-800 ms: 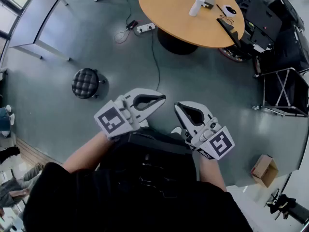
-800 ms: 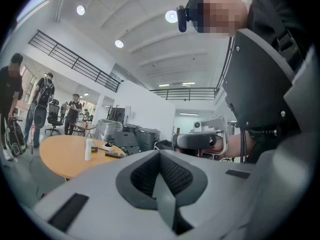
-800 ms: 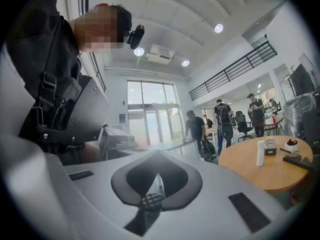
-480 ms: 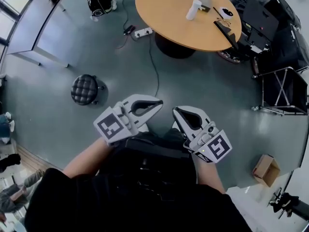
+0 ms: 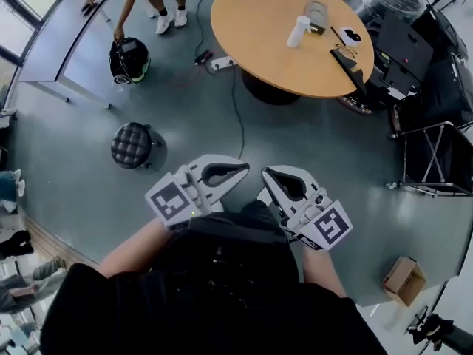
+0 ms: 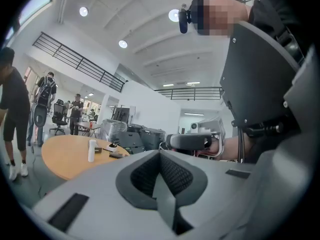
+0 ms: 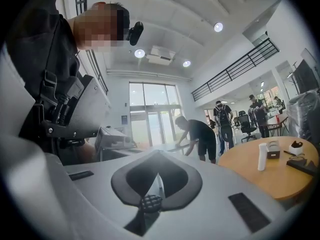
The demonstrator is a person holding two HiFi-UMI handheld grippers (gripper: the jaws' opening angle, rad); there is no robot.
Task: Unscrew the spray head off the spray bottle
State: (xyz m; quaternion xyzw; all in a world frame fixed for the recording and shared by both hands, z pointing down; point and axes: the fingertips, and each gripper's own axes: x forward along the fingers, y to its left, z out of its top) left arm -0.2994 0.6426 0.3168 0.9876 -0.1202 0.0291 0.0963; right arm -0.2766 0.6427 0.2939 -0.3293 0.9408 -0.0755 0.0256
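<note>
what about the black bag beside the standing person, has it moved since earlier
Yes. The black bag has come down the picture, closer to the tufted stool.

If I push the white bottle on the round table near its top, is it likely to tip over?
Probably yes: the white bottle stands upright, tall and narrow, so a high push may topple it. Its rounded body would likely roll on the smooth round table. It looks like plastic, so probably light.
</note>
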